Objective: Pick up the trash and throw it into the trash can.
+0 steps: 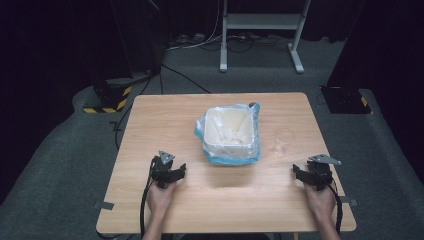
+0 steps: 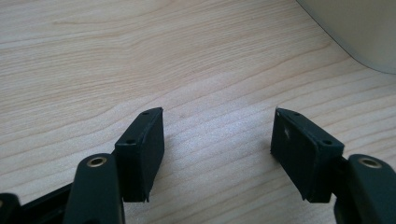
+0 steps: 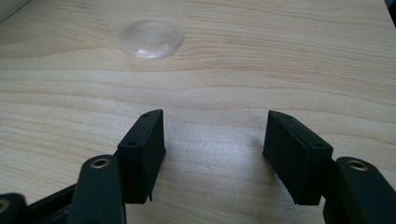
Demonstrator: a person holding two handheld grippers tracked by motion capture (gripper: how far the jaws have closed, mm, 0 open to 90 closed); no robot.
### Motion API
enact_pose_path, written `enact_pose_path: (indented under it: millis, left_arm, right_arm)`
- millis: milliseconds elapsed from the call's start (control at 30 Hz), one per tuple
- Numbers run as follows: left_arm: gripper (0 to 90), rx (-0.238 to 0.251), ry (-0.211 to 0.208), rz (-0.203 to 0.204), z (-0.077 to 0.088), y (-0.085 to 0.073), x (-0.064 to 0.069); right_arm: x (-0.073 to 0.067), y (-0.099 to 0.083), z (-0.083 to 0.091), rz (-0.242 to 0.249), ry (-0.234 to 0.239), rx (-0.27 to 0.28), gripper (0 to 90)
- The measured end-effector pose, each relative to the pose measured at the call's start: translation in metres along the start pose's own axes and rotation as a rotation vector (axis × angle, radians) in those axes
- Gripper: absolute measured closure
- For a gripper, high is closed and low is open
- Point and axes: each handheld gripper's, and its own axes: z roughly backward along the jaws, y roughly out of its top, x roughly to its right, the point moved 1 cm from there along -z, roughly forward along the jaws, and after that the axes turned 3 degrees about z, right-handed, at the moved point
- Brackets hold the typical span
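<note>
While both black grippers rest wide open and empty near the wooden table's [image 1: 150,115] front edge, the left gripper [image 1: 170,172] and right gripper [image 1: 307,175] flank bare woodgrain. A square white bin [image 1: 229,132], lined with blue plastic, sits mid-table. A clear glass [image 1: 283,140] stands just beside it, toward the right edge.

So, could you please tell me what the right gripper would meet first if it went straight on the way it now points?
Probably the clear plastic cup, which stands ahead and slightly left of the right gripper and its open jaws; it might only clip it, as depth is unclear. Bare wooden table lies between.
</note>
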Motion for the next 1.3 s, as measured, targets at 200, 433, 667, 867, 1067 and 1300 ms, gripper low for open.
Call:
enact_pose_path:
  millis: [200,433,667,867,1067,1300]
  left_arm:
    - [34.7,0.0,0.0,0.0,0.0,0.0001,-0.0001]
    - [32.2,-0.005,0.008,0.005,-0.0001,0.0001,-0.0008]
    - [29.4,-0.006,0.017,0.016,-0.0004,0.0002,-0.0011]
    - [29.4,-0.006,0.018,0.016,-0.0004,0.0003,-0.0011]
    - [29.4,-0.006,0.018,0.016,-0.0004,0.0002,-0.0011]
    - [29.4,-0.006,0.018,0.016,-0.0004,0.0003,-0.001]
  right_arm:
    - [0.0,0.0,0.0,0.001,0.0,0.0,38.2]
    - [0.0,0.0001,0.0,0.001,0.0,0.0,38.2]
    - [-0.0003,0.0,0.0001,-0.002,-0.002,0.0,38.3]
    - [-0.0005,-0.0001,0.0004,-0.004,-0.006,-0.001,39.0]
    - [-0.0017,0.0001,0.0045,-0.005,0.017,0.002,41.4]
    - [-0.0006,0.0042,0.0095,-0.017,0.074,0.018,45.0]
